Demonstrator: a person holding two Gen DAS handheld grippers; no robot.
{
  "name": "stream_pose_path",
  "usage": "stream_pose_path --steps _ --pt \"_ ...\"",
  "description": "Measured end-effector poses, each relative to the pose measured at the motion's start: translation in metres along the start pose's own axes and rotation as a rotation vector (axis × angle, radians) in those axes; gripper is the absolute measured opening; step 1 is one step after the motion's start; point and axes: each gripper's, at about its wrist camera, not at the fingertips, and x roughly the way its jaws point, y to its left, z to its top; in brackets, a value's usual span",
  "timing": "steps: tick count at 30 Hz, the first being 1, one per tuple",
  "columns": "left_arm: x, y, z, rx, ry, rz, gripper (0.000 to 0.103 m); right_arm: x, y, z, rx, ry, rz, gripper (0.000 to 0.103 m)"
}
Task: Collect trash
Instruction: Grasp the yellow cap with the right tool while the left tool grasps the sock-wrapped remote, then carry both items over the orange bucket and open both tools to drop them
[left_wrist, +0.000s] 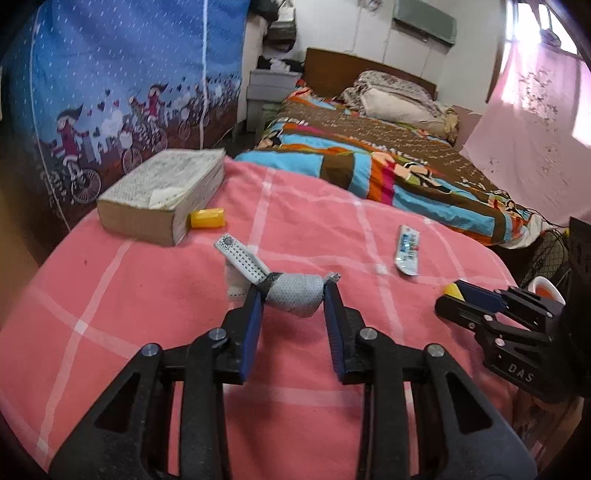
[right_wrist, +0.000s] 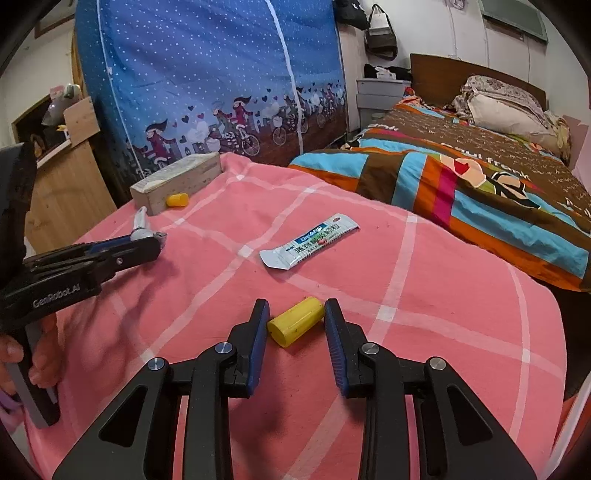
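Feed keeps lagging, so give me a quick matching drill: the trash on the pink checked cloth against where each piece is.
Things:
1. grey crumpled wrapper
2. yellow plastic cylinder
3. white printed sachet
4. small yellow capsule

Places:
A. beside the thick old book
B. between the left gripper pads
C. lying free mid-cloth
D. between the right gripper pads

Pairs: 1-B, 2-D, 3-C, 4-A

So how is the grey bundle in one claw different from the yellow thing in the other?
The grey wrapper is soft, crumpled and dotted, with a loose strip trailing off; the yellow cap is a smooth, hard little cylinder. The wrapper fills the left claw from pad to pad; the cap lies at an angle across the right claw. Both sit on the pink checked blanket, between blue pads.
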Motion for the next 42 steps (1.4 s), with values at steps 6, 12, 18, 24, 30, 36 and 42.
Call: stream_pose_path --steps 6,12,18,24,30,36,42 --pt "-0.026 -0.013 -0.002 0.057 -0.137 0.023 0.036 -0.022 0.004 -0.002 -0.017 -0.116 -0.017 0.028" --pt "-0.046 -0.022 -0.005 0.070 -0.233 0.011 0.037 -0.052 0.006 -0.007 -0.016 -0.288 -0.034 0.028" --pt "-0.065 -0.040 -0.010 0.095 -0.310 -0.009 0.037 -0.087 0.007 -0.018 -0.026 -0.489 -0.064 0.029" --pt "-0.085 -0.061 -0.013 0.129 -0.395 -0.023 0.037 -0.114 0.001 -0.027 0.017 -0.644 -0.085 0.028" --pt "-0.102 -0.087 -0.016 0.198 -0.471 -0.039 0.037 -0.137 -0.005 -0.033 0.025 -0.725 -0.144 0.028" --pt "-0.116 -0.115 -0.019 0.278 -0.531 -0.067 0.037 -0.167 -0.013 -0.039 0.032 -0.802 -0.192 0.028" --pt "-0.123 -0.141 -0.019 0.327 -0.560 -0.114 0.037 -0.189 -0.028 -0.049 0.070 -0.845 -0.234 0.028"
